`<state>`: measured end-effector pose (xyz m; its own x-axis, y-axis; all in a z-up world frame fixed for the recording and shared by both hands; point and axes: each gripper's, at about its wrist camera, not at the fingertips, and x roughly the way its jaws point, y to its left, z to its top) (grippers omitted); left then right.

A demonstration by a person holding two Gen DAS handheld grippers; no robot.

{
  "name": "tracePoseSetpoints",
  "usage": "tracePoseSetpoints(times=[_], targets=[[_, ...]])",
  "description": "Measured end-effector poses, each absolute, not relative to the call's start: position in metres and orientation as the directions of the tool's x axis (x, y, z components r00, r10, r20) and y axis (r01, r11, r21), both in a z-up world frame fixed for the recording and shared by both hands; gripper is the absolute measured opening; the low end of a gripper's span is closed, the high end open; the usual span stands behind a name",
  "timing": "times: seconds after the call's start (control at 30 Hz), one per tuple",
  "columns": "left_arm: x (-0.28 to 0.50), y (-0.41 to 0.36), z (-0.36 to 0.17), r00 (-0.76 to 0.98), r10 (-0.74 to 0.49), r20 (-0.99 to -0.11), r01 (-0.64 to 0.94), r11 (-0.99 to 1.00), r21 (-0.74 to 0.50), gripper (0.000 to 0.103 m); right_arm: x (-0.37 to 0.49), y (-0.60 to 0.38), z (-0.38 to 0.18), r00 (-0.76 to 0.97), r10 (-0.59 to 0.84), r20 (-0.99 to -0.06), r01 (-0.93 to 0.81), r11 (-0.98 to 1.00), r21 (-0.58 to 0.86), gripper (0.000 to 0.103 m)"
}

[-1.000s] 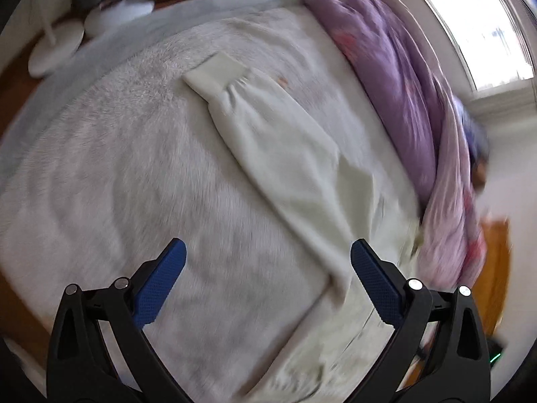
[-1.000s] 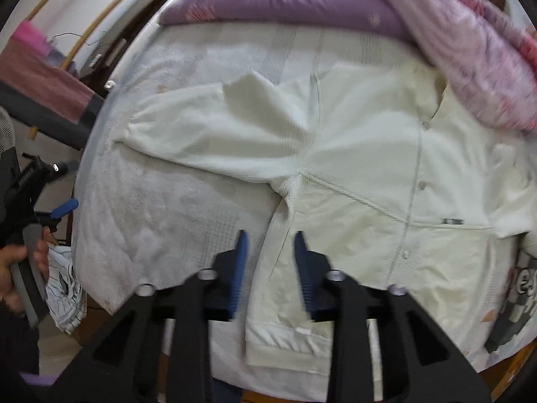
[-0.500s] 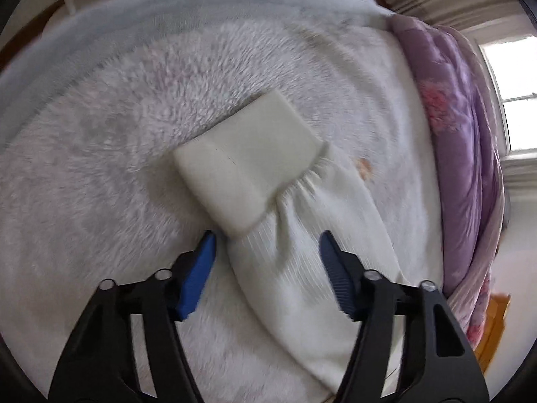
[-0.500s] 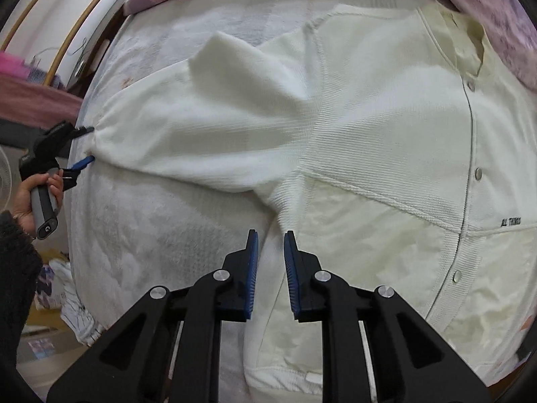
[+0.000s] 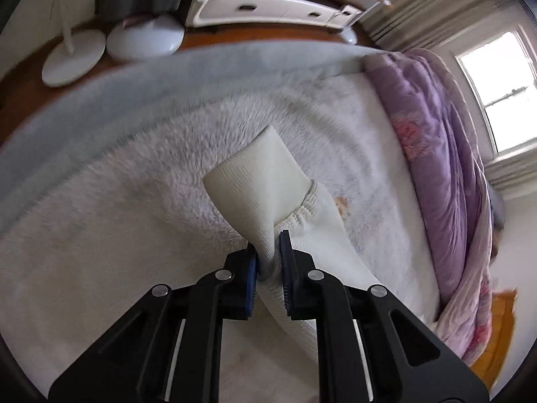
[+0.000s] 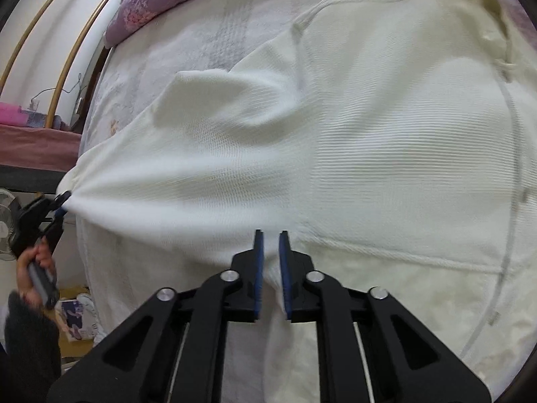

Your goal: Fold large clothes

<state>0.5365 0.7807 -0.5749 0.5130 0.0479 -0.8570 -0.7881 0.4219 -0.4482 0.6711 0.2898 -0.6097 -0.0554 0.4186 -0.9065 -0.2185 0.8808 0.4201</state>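
A cream knit cardigan [image 6: 352, 141] is spread front-up on a bed w/ a fuzzy white blanket [image 5: 100, 235]; a lilac quilt [image 5: 436, 154] is bunched along the far side.

Left gripper [image 5: 268, 255]: jaws have just been closing and are now clamped on the sleeve [image 5: 302, 245] right at the gathered seam below the ribbed cuff [image 5: 255, 181]. Fabric is pinched between the blue pads, and the cuff is lifted off the blanket and tilted up toward the bed edge. In the right wrist view the same gripper [image 6: 62, 201] is seen at the far left, held by a hand [image 6: 33, 265] in a dark sleeve, w/ the cardigan's arm pulled taut into radiating creases toward it.

Right gripper [image 6: 270, 245]: jaws have just been closing too and are nearly together, only a narrow slot left. It is poised over the cardigan's side approx. where the sleeve meets the body, above a horizontal seam. Cream cloth shows in the slot between the pads, but whether it is actually pinched or just lying underneath can't be told.

On the floor beyond the bed, a round white fan base [image 5: 72, 57] is visible.
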Motion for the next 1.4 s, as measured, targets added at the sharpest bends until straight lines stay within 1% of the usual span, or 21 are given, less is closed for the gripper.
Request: tracePoseSetpoints(times=[0.1, 0.13, 0.27, 0.33, 0.43, 0.5, 0.53, 0.6, 0.73, 0.8, 0.9, 1.0, 1.03, 1.1, 1.23, 1.3, 1.33, 1.4], targets=[[0.53, 0.773, -0.561, 0.502, 0.063, -0.863, -0.773, 0.48, -0.415, 0.013, 0.67, 0.306, -0.646, -0.135, 0.342, -0.93, -0.228, 0.903, 0.365, 0.004], [0.531, 0.771, -0.56, 0.494, 0.065, -0.867, -0.774, 0.488, -0.404, 0.013, 0.67, 0.308, -0.662, -0.172, 0.32, -0.932, -0.206, 0.913, 0.352, 0.0], [0.533, 0.743, -0.53, 0.506, 0.121, -0.854, -0.744, 0.563, -0.361, 0.012, 0.677, 0.3, -0.678, -0.198, 0.362, -0.911, -0.125, 0.912, 0.389, 0.0], [0.54, 0.717, -0.496, 0.518, 0.181, -0.836, -0.712, 0.632, -0.305, 0.012, 0.68, 0.294, -0.671, -0.222, 0.398, -0.89, -0.133, 0.892, 0.432, 0.0], [0.555, 0.665, -0.442, 0.58, 0.242, -0.778, -0.652, 0.71, -0.266, 0.012, 0.681, 0.267, -0.639, -0.187, 0.5, -0.846, -0.18, 0.829, 0.529, 0.002], [0.572, 0.62, -0.411, 0.617, 0.267, -0.74, -0.601, 0.767, -0.225, 0.012, 0.678, 0.239, -0.622, -0.162, 0.517, -0.84, -0.21, 0.814, 0.542, 0.003], [0.585, 0.587, -0.393, 0.646, 0.264, -0.716, -0.558, 0.804, -0.207, 0.012, 0.677, 0.214, -0.612, -0.14, 0.52, -0.843, -0.22, 0.813, 0.539, 0.005], [0.608, 0.528, -0.368, 0.682, 0.261, -0.683, -0.493, 0.854, -0.166, 0.012, 0.676, 0.168, -0.601, -0.107, 0.517, -0.85, -0.215, 0.822, 0.527, 0.005], [0.656, 0.42, -0.352, 0.734, 0.17, -0.657, -0.371, 0.911, -0.178, 0.011, 0.684, 0.043, -0.576, 0.002, 0.48, -0.877, -0.169, 0.865, 0.473, 0.005], [0.683, 0.355, -0.356, 0.745, 0.132, -0.654, -0.311, 0.936, -0.165, 0.011, 0.693, -0.013, -0.563, 0.055, 0.446, -0.893, -0.143, 0.889, 0.435, 0.005], [0.719, 0.282, -0.377, 0.733, 0.032, -0.679, -0.254, 0.94, -0.23, 0.011, 0.71, -0.1, -0.539, 0.142, 0.391, -0.909, -0.092, 0.92, 0.381, 0.005], [0.752, 0.196, -0.414, 0.691, -0.058, -0.721, -0.195, 0.945, -0.262, 0.01, 0.725, -0.183, -0.518, 0.23, 0.323, -0.918, -0.034, 0.945, 0.324, 0.005], [0.766, 0.16, -0.433, 0.659, -0.088, -0.747, -0.168, 0.951, -0.26, 0.01, 0.73, -0.209, -0.513, 0.254, 0.301, -0.919, -0.014, 0.951, 0.308, 0.005], [0.782, 0.113, -0.464, 0.61, -0.13, -0.781, -0.118, 0.96, -0.252, 0.01, 0.737, -0.25, -0.506, 0.291, 0.259, -0.921, 0.036, 0.959, 0.281, 0.006], [0.795, 0.044, -0.523, 0.528, -0.167, -0.833, -0.075, 0.968, -0.241, 0.01, 0.755, -0.33, -0.502, 0.333, 0.207, -0.92, 0.152, 0.951, 0.269, 0.006], [0.801, 0.019, -0.547, 0.483, -0.174, -0.858, -0.057, 0.972, -0.229, 0.01, 0.767, -0.364, -0.505, 0.344, 0.209, -0.916, 0.205, 0.935, 0.29, 0.006], [0.801, -0.003, -0.563, 0.458, -0.164, -0.874, -0.03, 0.98, -0.199, 0.01, 0.775, -0.381, -0.508, 0.349, 0.217, -0.912, 0.239, 0.92, 0.31, 0.006], [0.803, -0.024, -0.586, 0.421, -0.148, -0.895, 0.014, 0.988, -0.157, 0.01, 0.788, -0.408, -0.513, 0.343, 0.187, -0.921, 0.284, 0.913, 0.291, 0.007]])
